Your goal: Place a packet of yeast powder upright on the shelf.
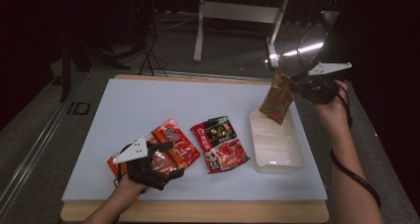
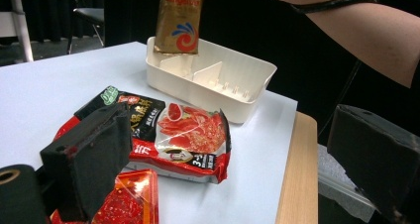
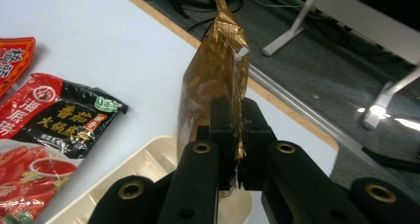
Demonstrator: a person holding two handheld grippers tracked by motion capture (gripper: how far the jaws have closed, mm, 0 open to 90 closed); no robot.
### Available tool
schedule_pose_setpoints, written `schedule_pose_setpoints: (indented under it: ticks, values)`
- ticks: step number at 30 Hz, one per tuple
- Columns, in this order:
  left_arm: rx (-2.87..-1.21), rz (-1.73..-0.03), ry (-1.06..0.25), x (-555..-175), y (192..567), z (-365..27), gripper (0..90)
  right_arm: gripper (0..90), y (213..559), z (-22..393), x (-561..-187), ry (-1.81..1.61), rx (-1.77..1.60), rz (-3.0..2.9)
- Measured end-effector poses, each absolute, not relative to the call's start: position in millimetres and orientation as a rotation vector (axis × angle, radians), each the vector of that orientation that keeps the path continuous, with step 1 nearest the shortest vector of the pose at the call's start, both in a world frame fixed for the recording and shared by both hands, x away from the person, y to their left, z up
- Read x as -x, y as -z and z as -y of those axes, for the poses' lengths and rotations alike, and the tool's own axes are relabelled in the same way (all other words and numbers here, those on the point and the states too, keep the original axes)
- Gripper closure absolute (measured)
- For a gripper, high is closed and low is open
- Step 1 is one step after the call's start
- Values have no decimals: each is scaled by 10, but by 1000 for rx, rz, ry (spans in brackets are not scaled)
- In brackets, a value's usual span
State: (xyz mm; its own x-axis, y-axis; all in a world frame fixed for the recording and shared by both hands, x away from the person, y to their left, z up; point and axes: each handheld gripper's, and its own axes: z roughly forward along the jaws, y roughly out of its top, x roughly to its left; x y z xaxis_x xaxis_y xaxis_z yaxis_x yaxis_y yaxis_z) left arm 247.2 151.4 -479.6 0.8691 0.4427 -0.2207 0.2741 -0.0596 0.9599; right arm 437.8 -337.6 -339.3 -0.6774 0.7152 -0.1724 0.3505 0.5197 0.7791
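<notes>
A: Right gripper point(image 1: 297, 86) is clamped on the edge of the gold packet point(image 1: 277, 98); we hold it upright, its lower end hanging into the far compartment of the cream tray point(image 1: 277, 160)

B: Noted. In the right gripper view the jaws pinch only the crimped side seam of the packet. We judge that hold thin: the packet could swing or slip out before it is seated

A: Also the divider point(image 2: 208, 71) stands just beside the packet's lower end. If we lower at a tilt, the corner could catch on it and the packet would fold or tip over the wall

B: Left gripper point(image 1: 166, 159) rests over the red packet point(image 1: 176, 143), jaws wide, nothing pinched. The black-and-red packet point(image 1: 220, 143) lies between that and the tray, close enough that a nudged tray could ride onto it
</notes>
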Motion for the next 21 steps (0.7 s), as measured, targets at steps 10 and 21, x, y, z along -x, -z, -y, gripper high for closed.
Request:
schedule_pose_setpoints:
  ticks: [10,21]
  values:
    - [-1643,-572,-146,-2489,4814,-1527,43,868,3496,3268,-4465,-1158,-807,-2322]
    - [-1631,-591,-129,-2507,4836,-1536,43,868,3575,3169,-4490,-1239,-768,-2360]
